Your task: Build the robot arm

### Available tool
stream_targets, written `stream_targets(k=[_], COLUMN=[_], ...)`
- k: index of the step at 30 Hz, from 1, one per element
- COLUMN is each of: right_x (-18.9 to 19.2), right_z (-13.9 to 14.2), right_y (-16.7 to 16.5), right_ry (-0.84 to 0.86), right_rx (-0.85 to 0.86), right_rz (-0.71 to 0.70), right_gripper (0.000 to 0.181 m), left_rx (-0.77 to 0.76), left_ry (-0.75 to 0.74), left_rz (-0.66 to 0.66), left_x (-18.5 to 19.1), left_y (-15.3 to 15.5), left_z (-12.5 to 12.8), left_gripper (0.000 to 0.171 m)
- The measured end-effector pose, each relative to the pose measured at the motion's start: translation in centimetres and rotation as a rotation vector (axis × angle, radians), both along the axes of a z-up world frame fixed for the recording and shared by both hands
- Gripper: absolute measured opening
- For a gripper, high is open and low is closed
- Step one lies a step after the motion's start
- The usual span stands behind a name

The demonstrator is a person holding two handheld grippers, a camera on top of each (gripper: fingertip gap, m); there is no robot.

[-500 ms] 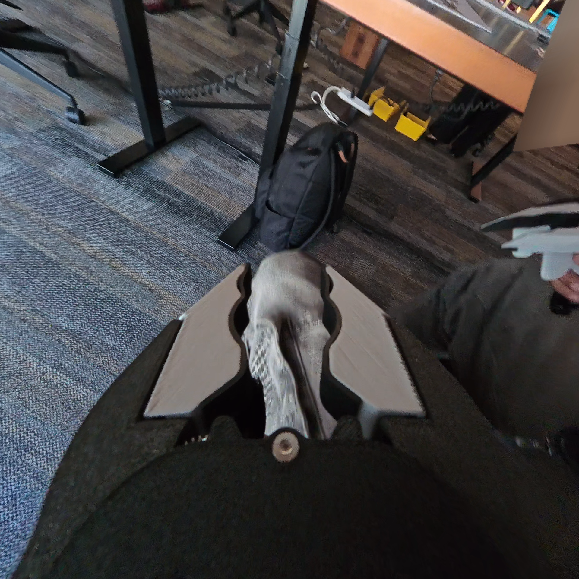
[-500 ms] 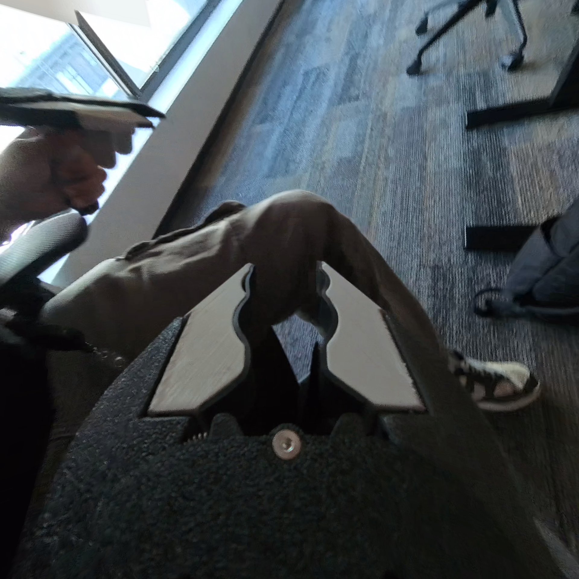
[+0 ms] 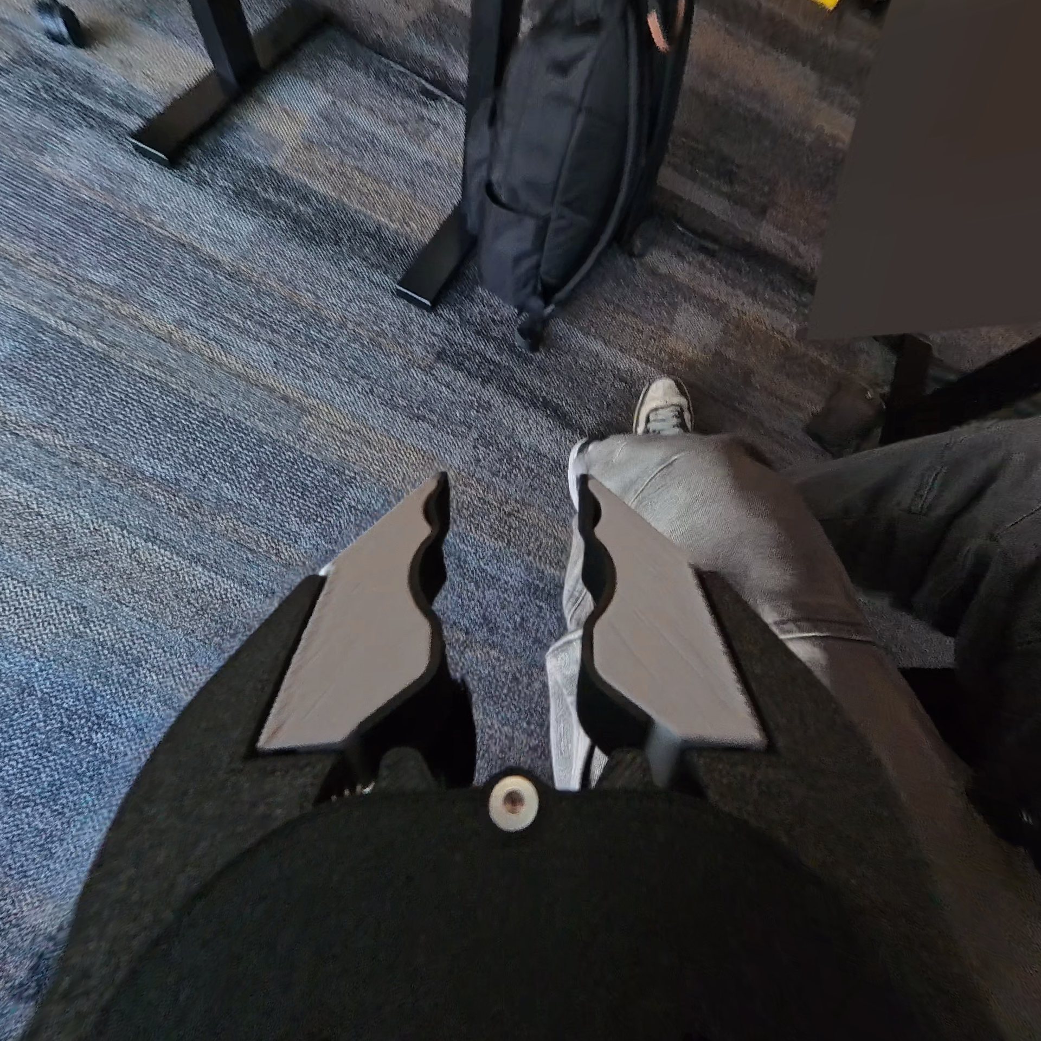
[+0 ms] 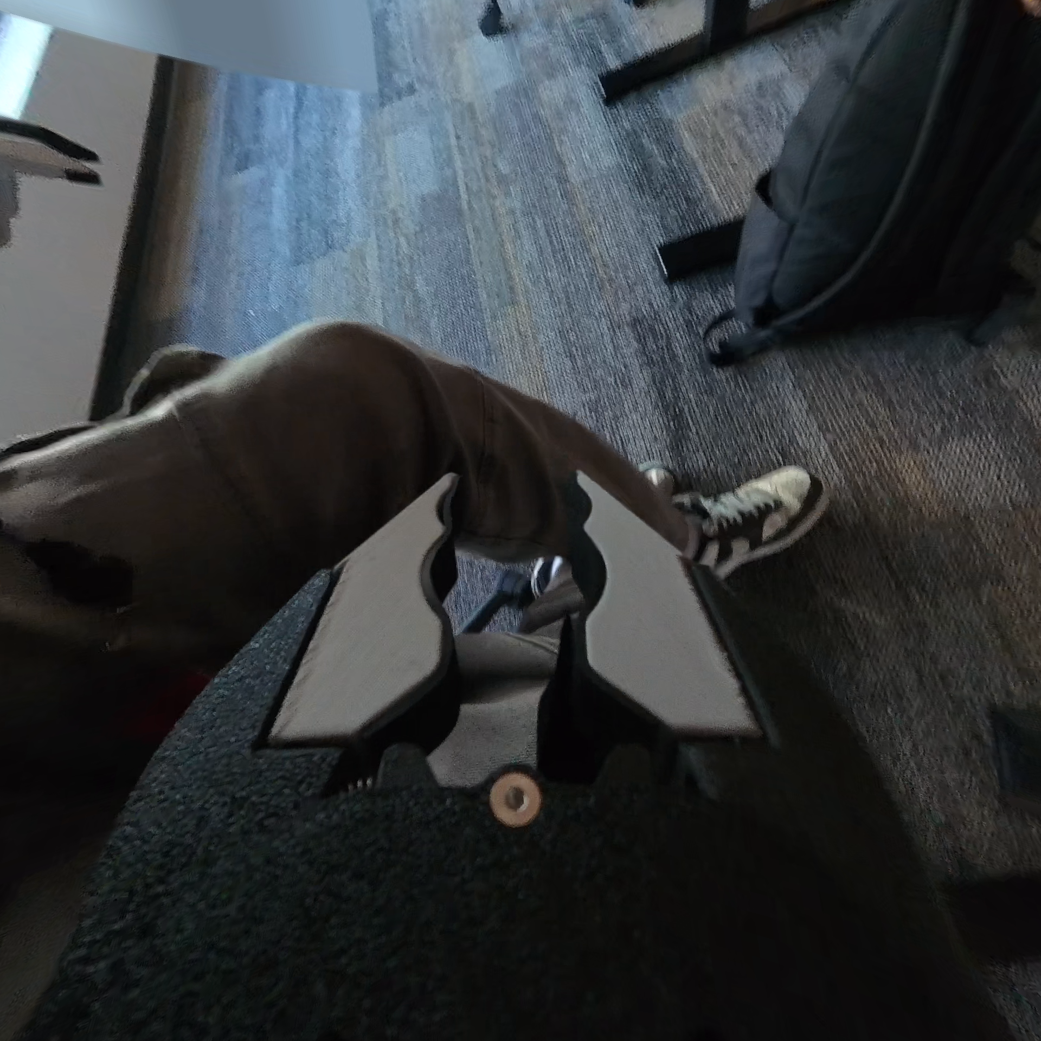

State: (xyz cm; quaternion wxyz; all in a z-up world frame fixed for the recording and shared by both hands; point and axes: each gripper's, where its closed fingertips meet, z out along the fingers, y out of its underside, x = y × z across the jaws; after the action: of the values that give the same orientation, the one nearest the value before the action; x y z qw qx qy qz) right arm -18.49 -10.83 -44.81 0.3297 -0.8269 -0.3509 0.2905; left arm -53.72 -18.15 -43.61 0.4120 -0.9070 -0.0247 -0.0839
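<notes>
In the left wrist view my left gripper (image 3: 512, 484) is open with nothing between its jaws, above blue-grey carpet. A pale grey cloth (image 3: 664, 495) lies over the knee of a seated person and hangs down just inside the right finger (image 3: 653, 631). In the right wrist view my right gripper (image 4: 518, 484) is open and empty, just above the person's thigh in brown trousers (image 4: 315, 450). The left gripper also shows in the right wrist view (image 4: 50, 158), at the far left edge.
A black backpack (image 3: 563, 141) leans against a black desk leg (image 3: 434, 270) ahead, and also shows in the right wrist view (image 4: 873, 197). A second desk foot (image 3: 186, 112) is at the upper left. The person's black-and-white shoe (image 4: 755, 518) rests on the carpet (image 3: 169, 450).
The cloth that sat between my left jaws now lies on the knee to the right. Both views have tipped down towards the floor. The right gripper's jaw gap is unchanged.
</notes>
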Motion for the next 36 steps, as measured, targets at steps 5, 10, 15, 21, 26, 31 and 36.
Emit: stream_targets(k=[5, 10, 15, 21, 26, 31, 36], right_x=[2.9, 4.1, 5.7, 7.2, 8.0, 7.8, 5.5], right_z=[-1.8, -0.6, -0.2, -0.9, -2.3, -2.1, -1.9], right_y=[-2.4, -2.3, -2.1, -2.8, -3.0, -2.4, -1.5], right_ry=[-0.067, -0.024, 0.015, 0.026, 0.008, 0.017, 0.039], right_rx=[-0.028, -0.015, -0.027, -0.039, -0.049, -0.052, -0.069], right_rz=[-0.024, -0.049, -0.099, -0.144, -0.164, -0.165, -0.113], right_gripper=[0.036, 0.037, 0.037, 0.037, 0.037, 0.038, 0.038], left_rx=[-0.108, -0.106, -0.118, -0.147, -0.2, -0.24, -0.294], left_ry=[0.052, 0.102, 0.17, 0.188, 0.314, 0.312, 0.326], left_rz=[-0.06, -0.108, -0.096, -0.092, -0.01, 0.063, 0.066], left_x=[2.4, 4.0, 3.6, 3.2, -0.4, -2.8, -3.4], left_y=[-0.1, 1.0, 1.5, 1.5, 1.1, -0.1, -1.8], left_z=[-1.9, -1.8, -2.0, -2.6, -3.3, -3.7, -5.0], left_gripper=[0.045, 0.045, 0.044, 0.045, 0.045, 0.044, 0.044])
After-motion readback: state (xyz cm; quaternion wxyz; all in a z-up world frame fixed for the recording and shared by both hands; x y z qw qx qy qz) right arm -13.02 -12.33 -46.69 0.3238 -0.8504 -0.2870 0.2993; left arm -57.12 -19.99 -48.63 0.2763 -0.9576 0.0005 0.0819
